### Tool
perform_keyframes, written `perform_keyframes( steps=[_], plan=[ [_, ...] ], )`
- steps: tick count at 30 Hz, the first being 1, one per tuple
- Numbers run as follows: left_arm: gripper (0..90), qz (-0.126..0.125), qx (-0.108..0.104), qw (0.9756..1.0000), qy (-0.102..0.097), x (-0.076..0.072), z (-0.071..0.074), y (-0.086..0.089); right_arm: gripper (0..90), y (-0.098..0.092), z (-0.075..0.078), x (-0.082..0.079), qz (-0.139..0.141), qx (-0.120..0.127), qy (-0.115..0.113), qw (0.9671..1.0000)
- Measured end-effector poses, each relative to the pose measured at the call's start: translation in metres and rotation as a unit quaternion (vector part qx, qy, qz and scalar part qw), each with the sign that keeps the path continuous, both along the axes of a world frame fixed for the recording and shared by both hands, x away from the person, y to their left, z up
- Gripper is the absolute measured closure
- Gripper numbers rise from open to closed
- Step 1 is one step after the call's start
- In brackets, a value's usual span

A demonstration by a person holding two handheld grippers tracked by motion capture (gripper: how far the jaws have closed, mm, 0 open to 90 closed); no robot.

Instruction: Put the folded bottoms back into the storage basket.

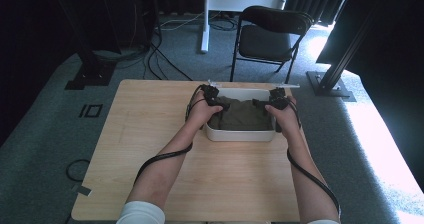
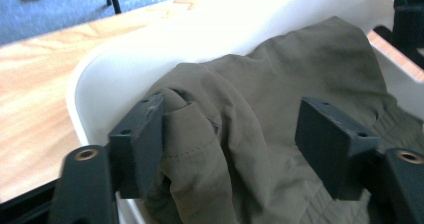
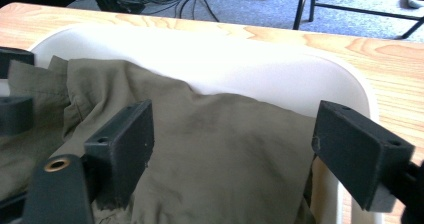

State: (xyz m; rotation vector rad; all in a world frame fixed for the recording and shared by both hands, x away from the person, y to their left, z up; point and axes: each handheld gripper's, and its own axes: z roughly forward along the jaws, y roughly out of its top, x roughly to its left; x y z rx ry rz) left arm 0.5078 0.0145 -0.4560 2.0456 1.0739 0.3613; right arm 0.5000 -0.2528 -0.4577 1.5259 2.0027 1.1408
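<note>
A white tub (image 1: 240, 135) stands on the wooden table (image 1: 145, 134) and holds a crumpled olive-green garment (image 1: 242, 115). My left gripper (image 1: 212, 100) is at the tub's left end, my right gripper (image 1: 272, 103) at its right end. In the left gripper view the left gripper (image 2: 232, 114) is open above the garment (image 2: 280, 69); a raised fold lies against one jaw, the other jaw is clear of it. In the right gripper view the right gripper (image 3: 235, 124) is open wide over flat cloth (image 3: 210, 149) that drapes up the tub wall (image 3: 240, 59).
Beyond the table's far edge stand a black folding chair (image 1: 270, 34) and a white stand post (image 1: 205, 19). Cables (image 1: 160, 59) run across the grey carpet. Black frame legs (image 1: 90, 69) stand at the far left and right. Bare tabletop lies left of and in front of the tub.
</note>
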Motion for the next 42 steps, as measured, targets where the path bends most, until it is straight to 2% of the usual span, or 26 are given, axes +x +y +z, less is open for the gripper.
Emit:
perform_keyframes(
  steps=[2,4,6,8,14,17,21,23,29,34,42],
  plan=[
    [25.9,-0.007,0.004,0.9999,-0.011,-0.003,0.002,0.001,15.5,0.000,0.001,-0.002,0.004,0.001,-0.001,1.0000],
    [22.3,0.003,0.008,0.9997,-0.025,-0.005,0.004,0.002,13.5,0.000,0.002,-0.004,0.002,-0.008,-0.003,1.0000],
    [21.4,0.009,0.021,0.9989,-0.040,-0.008,0.006,0.004,13.6,-0.002,0.004,-0.006,-0.002,-0.004,-0.005,1.0000],
    [20.3,0.009,0.026,0.9987,-0.043,-0.010,0.008,0.006,13.5,-0.003,0.006,-0.010,0.002,0.000,-0.009,1.0000],
    [18.5,0.000,0.006,0.9986,-0.053,-0.019,0.006,0.012,13.5,-0.006,0.010,-0.019,0.003,-0.003,-0.015,0.9999],
    [18.5,-0.005,0.015,0.9977,-0.066,-0.024,0.005,0.015,13.5,-0.006,0.011,-0.022,0.006,-0.003,-0.016,0.9998],
    [18.5,-0.001,-0.001,0.9968,-0.080,-0.030,0.005,0.020,13.5,-0.002,0.009,-0.028,0.022,-0.009,-0.018,0.9996],
    [18.5,-0.005,0.006,0.9957,-0.092,-0.034,0.005,0.023,13.5,-0.001,0.008,-0.029,0.024,-0.011,-0.017,0.9995],
    [18.5,-0.009,-0.016,0.9948,-0.100,-0.047,0.004,0.030,13.5,0.006,0.004,-0.037,0.034,-0.016,-0.020,0.9991],
    [18.5,-0.007,-0.020,0.9940,-0.107,-0.057,0.006,0.035,13.5,0.008,0.003,-0.045,0.040,-0.016,-0.027,0.9987],
    [18.5,-0.026,-0.036,0.9933,-0.107,-0.076,0.011,0.038,13.5,0.011,0.006,-0.062,0.052,-0.020,-0.042,0.9976]
  ],
)
